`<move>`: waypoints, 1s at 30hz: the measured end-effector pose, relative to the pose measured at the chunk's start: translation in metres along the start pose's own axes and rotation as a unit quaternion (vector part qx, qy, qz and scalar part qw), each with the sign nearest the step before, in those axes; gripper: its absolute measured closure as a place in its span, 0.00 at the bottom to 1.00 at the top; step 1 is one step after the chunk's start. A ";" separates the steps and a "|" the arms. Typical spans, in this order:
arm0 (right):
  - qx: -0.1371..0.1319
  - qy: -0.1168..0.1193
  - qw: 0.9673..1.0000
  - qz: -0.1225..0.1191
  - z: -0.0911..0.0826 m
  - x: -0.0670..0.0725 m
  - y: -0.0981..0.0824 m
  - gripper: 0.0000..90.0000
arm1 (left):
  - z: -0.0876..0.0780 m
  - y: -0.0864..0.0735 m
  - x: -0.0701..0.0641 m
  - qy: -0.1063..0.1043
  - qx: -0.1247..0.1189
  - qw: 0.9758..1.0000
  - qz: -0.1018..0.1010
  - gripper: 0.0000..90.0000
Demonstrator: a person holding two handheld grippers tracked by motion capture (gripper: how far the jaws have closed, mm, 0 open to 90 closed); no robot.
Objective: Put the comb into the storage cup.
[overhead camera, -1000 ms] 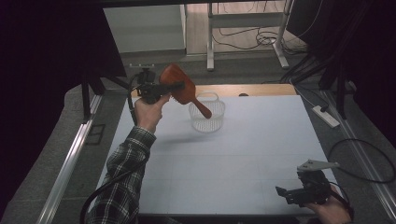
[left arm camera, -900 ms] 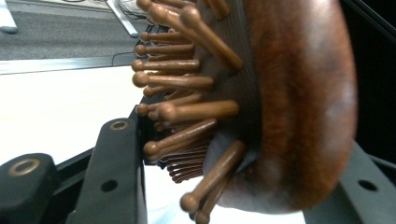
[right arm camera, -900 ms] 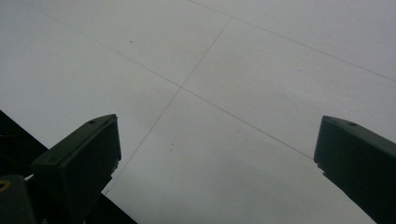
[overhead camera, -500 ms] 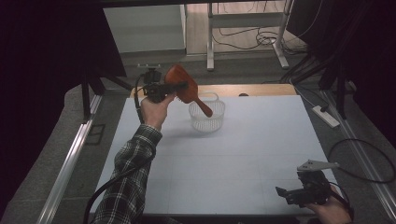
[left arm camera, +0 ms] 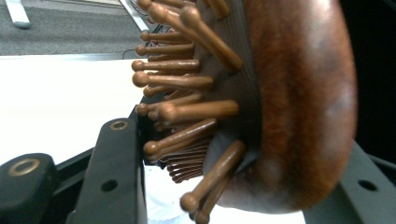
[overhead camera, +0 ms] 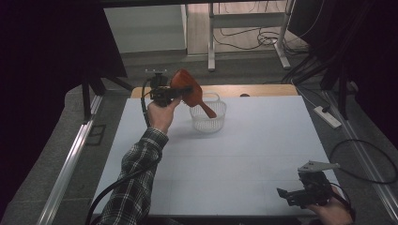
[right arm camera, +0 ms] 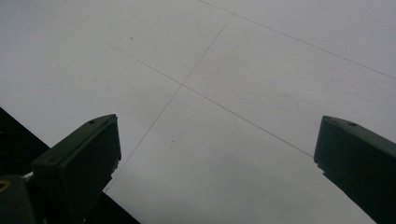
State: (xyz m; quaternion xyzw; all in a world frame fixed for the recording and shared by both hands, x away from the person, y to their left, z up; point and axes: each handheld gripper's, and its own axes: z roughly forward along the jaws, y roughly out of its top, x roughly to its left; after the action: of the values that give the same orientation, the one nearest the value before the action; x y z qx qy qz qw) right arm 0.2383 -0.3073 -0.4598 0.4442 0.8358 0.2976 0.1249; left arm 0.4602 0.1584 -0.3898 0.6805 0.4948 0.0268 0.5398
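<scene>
Over the last second the left gripper (overhead camera: 180,93) has carried the wooden hairbrush (overhead camera: 188,91) rightward and a little down, from beside the clear mesh basket (overhead camera: 208,117) to above its near-left rim. The handle now slants down into the basket mouth, though whether its tip touches the bottom is hard to say from the high view. The jaws are clamped on the brush head: in the left gripper view the rounded back presses one jaw and the ball-tipped bristles (left arm camera: 187,112) the other. By my reading the brush is about to be lowered in and let go, so the placing is nearly done.

The right gripper (overhead camera: 300,193) has kept its place at the bench's near-right corner, its jaws standing wide apart over bare surface with nothing between them.

The bench (overhead camera: 263,140) is a pale sheet scored with faint lines. Beyond it lie a grey floor, white frame legs and loose cables (the room is dim at both sides).
</scene>
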 end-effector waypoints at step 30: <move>0.000 -0.001 1.000 -0.004 0.000 0.001 0.000 0.01 | 0.023 -0.022 -0.005 0.004 -0.001 1.000 0.002 0.57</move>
State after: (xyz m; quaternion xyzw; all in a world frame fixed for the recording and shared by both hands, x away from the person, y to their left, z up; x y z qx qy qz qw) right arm 0.2377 -0.3066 -0.4598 0.4410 0.8374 0.2967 0.1275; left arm 0.4568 0.1371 -0.4134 0.6807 0.4957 0.0311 0.5385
